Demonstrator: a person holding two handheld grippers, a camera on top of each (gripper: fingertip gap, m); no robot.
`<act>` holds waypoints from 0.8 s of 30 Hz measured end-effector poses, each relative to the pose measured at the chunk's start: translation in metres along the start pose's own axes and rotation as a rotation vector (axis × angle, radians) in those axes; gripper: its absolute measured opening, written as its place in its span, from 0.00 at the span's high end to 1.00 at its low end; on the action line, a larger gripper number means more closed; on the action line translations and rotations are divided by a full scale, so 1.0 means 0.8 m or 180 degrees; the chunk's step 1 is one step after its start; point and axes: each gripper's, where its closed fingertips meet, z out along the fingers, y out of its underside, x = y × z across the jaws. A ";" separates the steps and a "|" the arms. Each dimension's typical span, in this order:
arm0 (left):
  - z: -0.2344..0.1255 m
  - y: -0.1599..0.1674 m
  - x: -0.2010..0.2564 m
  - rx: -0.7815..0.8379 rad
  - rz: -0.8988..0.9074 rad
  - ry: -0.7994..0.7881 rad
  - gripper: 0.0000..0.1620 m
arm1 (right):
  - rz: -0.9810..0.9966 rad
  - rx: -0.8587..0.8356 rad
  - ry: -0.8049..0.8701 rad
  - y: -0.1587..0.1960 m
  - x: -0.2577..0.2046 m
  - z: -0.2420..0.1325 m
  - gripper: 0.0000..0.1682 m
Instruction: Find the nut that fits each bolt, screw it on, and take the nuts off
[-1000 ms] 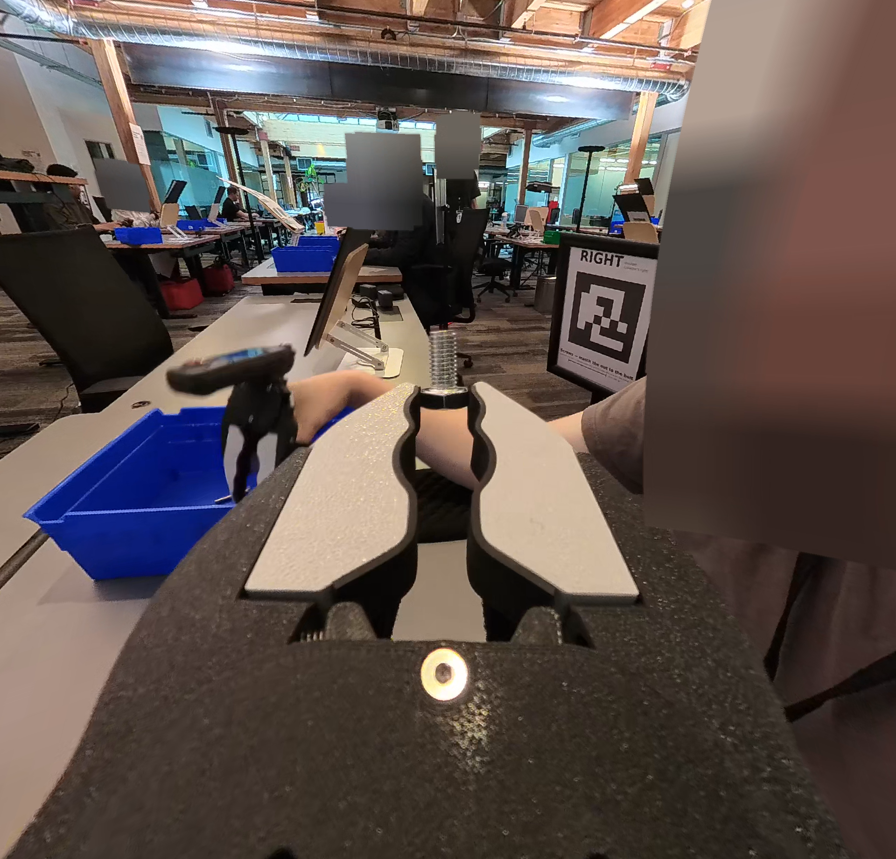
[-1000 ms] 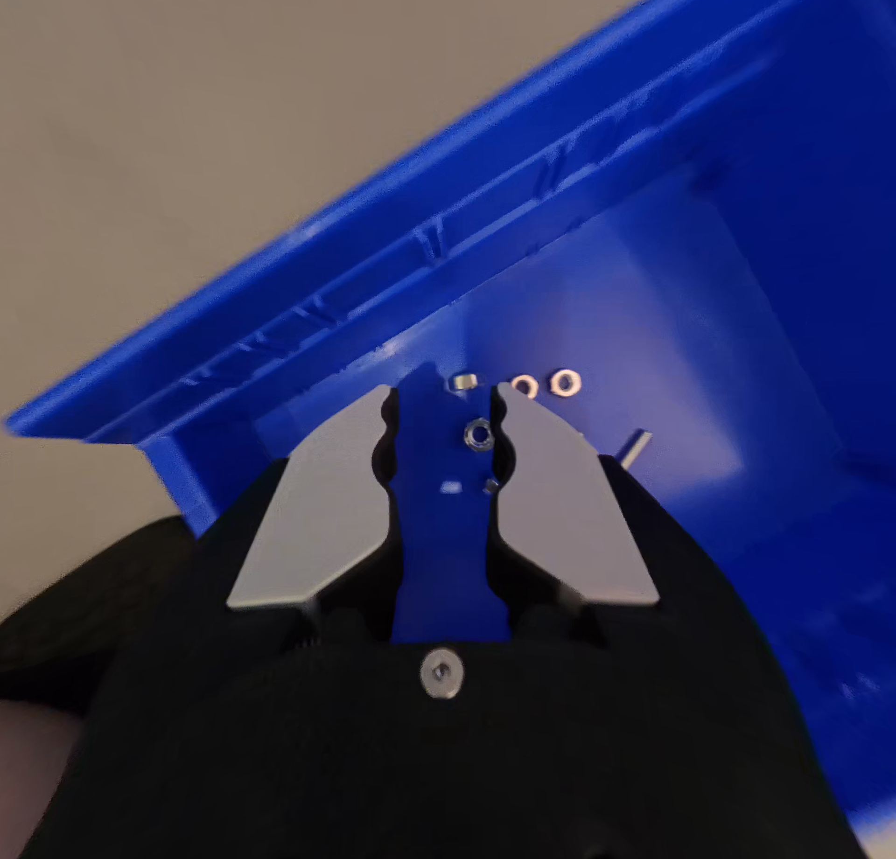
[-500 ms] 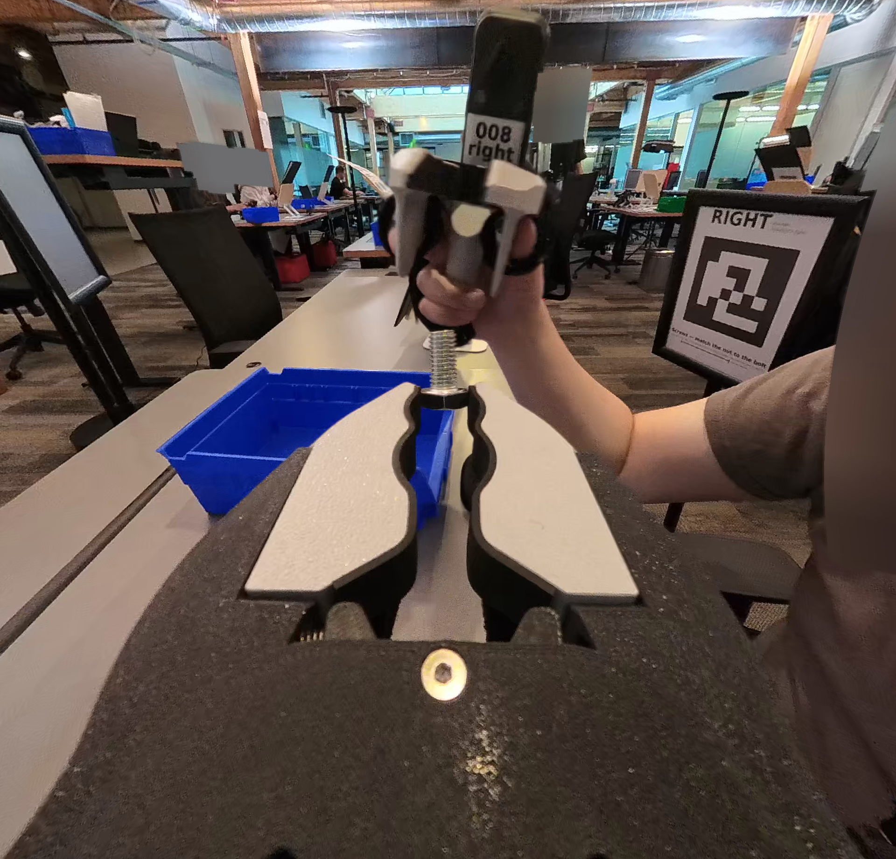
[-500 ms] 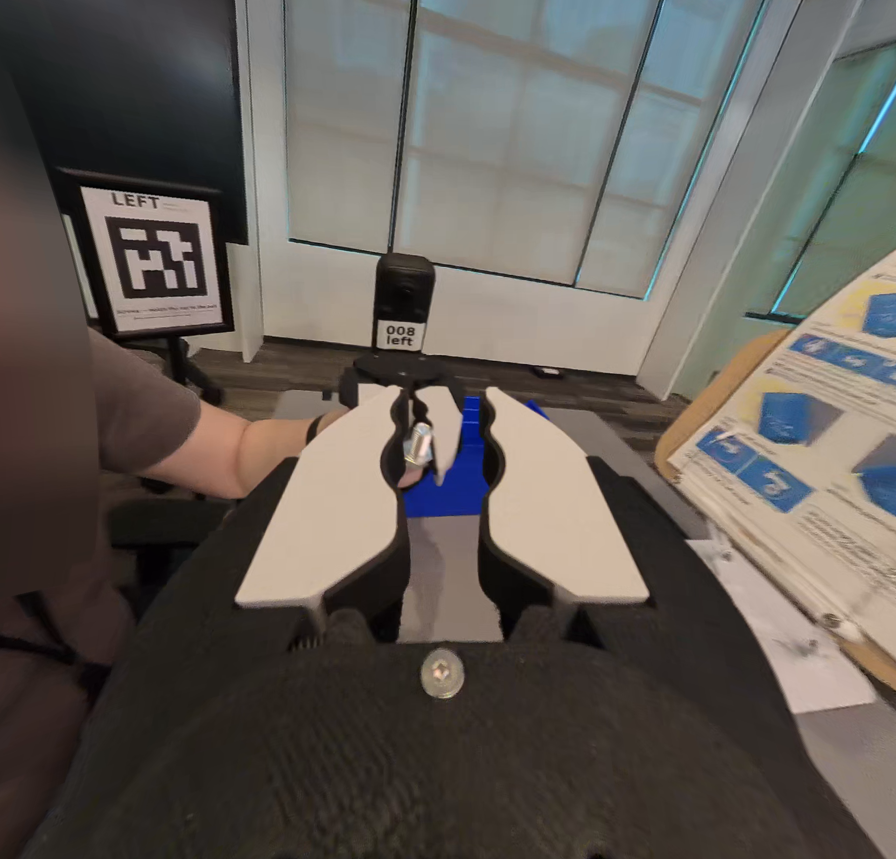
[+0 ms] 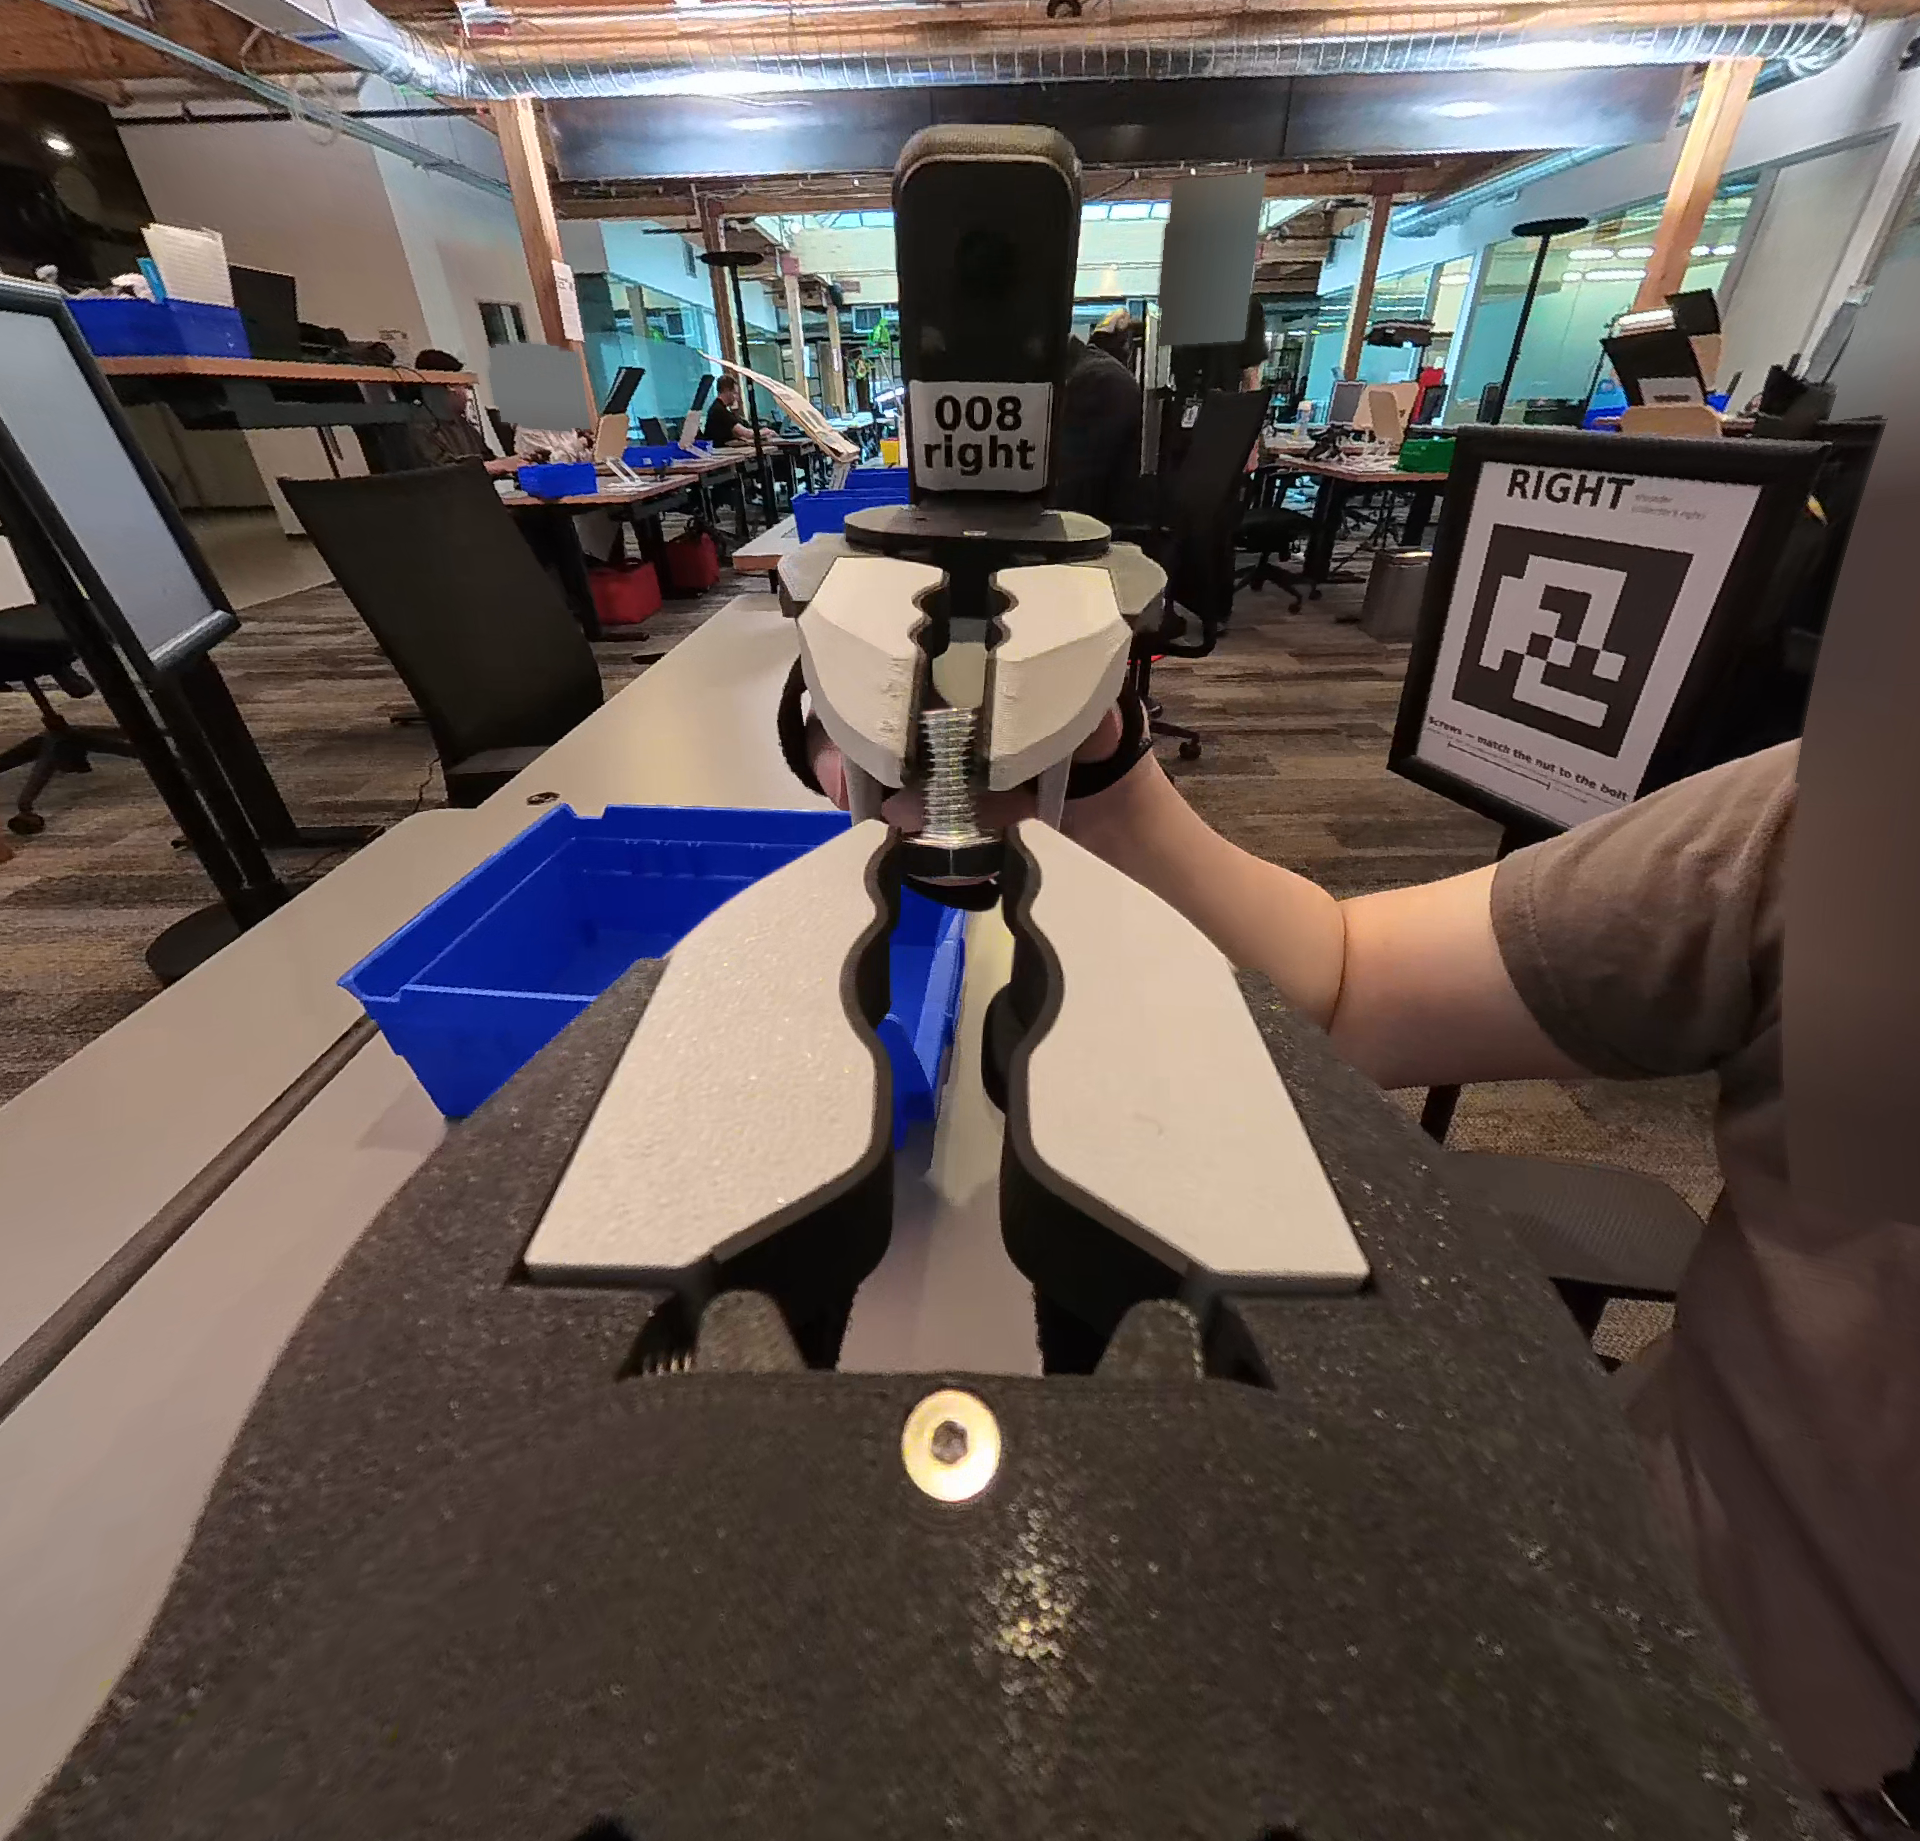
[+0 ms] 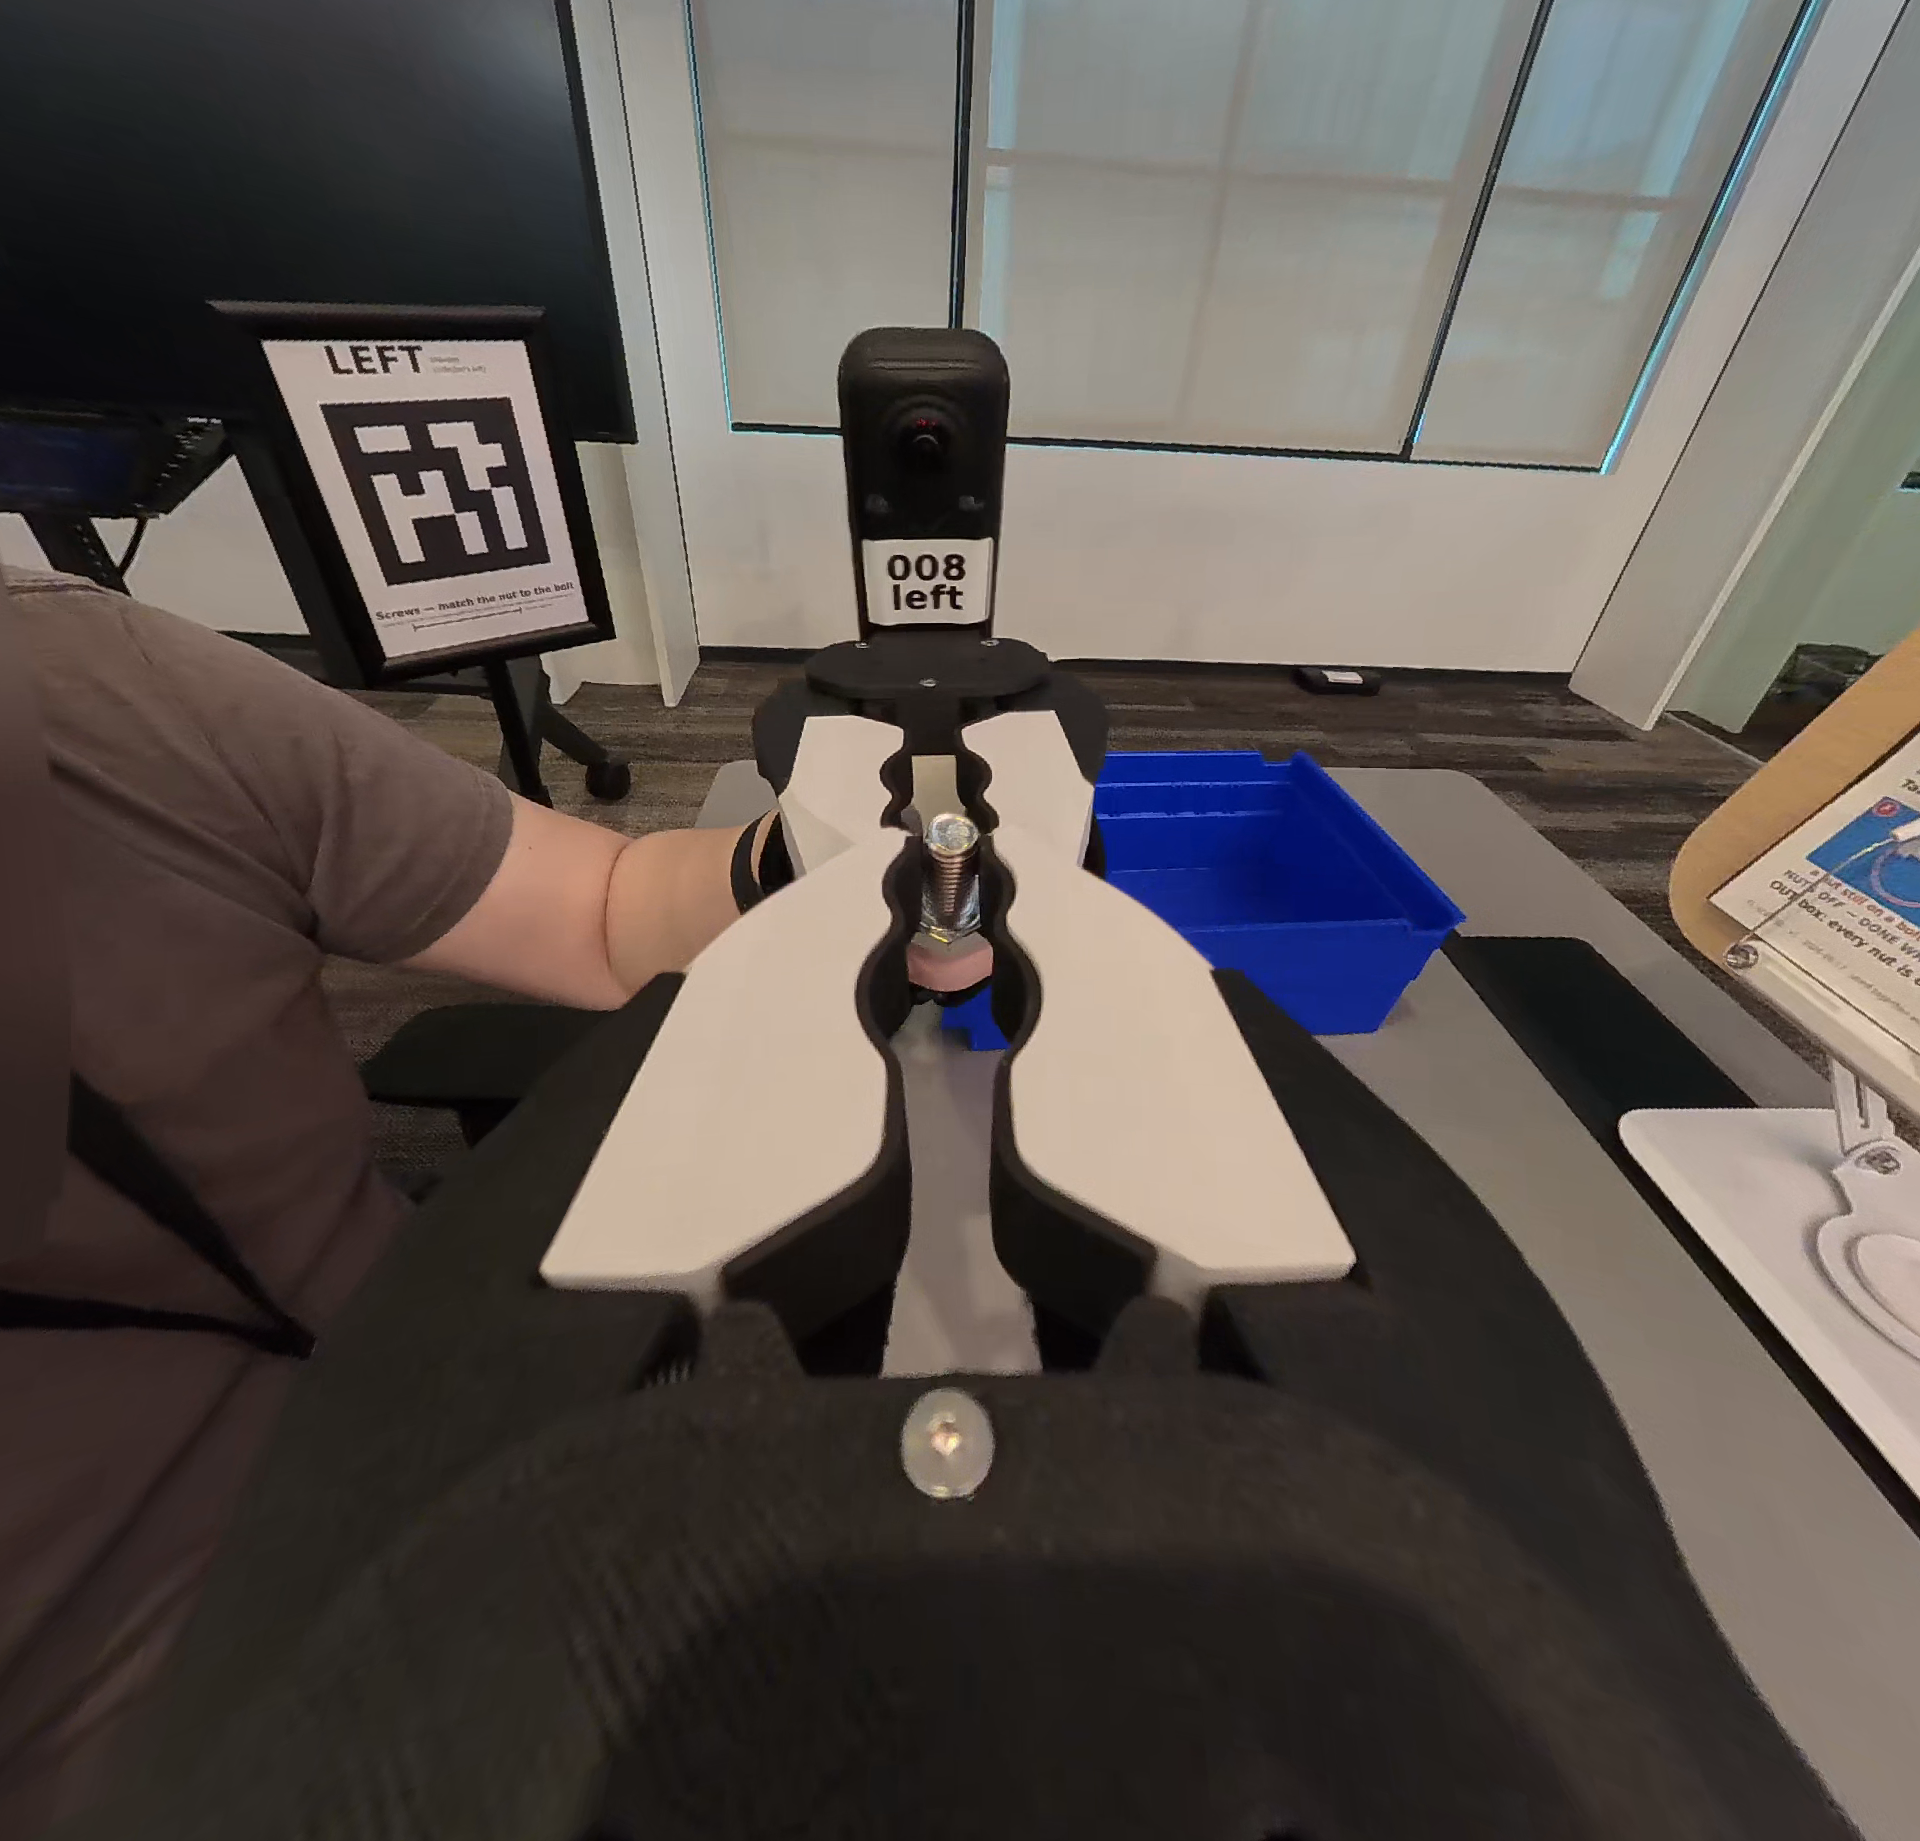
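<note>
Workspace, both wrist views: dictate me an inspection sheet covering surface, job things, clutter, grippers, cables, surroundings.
Surface: grey tabletop, flat.
Job's things: silver hex-head steel bolt held aloft; blue plastic bin on tabletop; nuts not visible.
Clutter: white stand and printed instruction board at table's edge.
Grippers: left gripper fingers shut on bolt's head; right gripper fingers flank its threads, grip unclear.
Cables: nothing seen.
Surroundings: black-framed marker sign, black office chair, windows.
</note>
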 end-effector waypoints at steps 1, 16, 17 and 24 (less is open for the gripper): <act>0.000 0.000 0.001 0.0013 -0.0001 0.0019 0.89 | -0.0001 -0.0013 -0.0015 0.000 0.000 -0.001 0.94; -0.111 -0.048 -0.064 -0.0340 0.0160 -0.1205 0.70 | 0.2425 -0.3700 0.2103 0.311 0.127 -0.356 0.93; -0.117 -0.047 -0.066 -0.0382 0.0126 -0.1249 0.70 | 0.2518 -0.3812 0.2043 0.325 0.125 -0.358 0.93; -0.147 -0.032 -0.095 -0.0642 -0.0002 -0.1602 0.70 | 0.2666 -0.3985 0.2115 0.363 0.141 -0.362 0.82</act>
